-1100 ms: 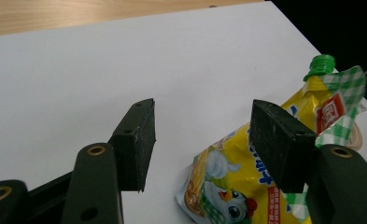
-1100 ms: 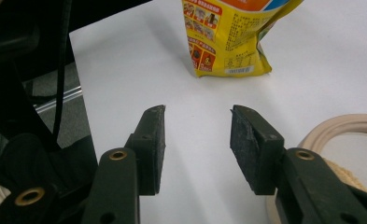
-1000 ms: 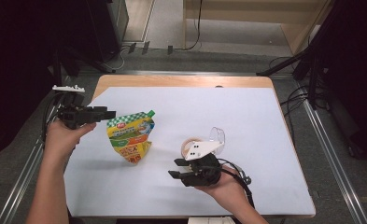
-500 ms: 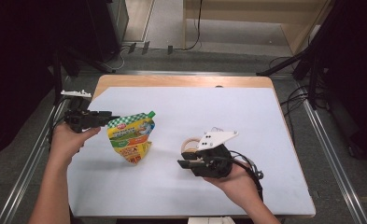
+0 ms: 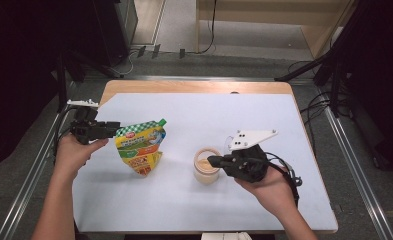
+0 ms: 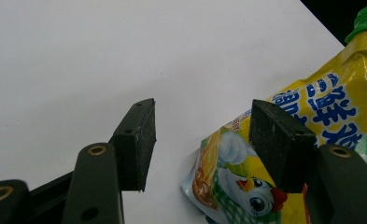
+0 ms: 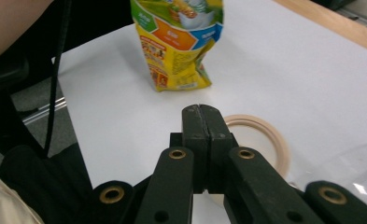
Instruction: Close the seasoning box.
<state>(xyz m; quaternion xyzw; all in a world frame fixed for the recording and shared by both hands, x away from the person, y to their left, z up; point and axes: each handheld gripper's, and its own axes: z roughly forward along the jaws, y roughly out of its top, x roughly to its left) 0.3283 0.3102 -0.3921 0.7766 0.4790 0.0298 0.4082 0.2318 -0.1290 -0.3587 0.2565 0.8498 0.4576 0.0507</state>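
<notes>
Right hand-held gripper just closed, empty, over beige cup at centre. Left hand-held gripper wide, straddling seasoning pouch corner. White tabletop open upper right.

A white sheet covers a wooden table; grey floor lies beyond, with black cables and wooden furniture.

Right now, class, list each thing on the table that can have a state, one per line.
Pouch: green cap on, lying on the table.
Jar: upright, no lid.
Left gripper: jaws open beside the pouch.
Right gripper: jaws just closed, pressed together, holding nothing.
</notes>
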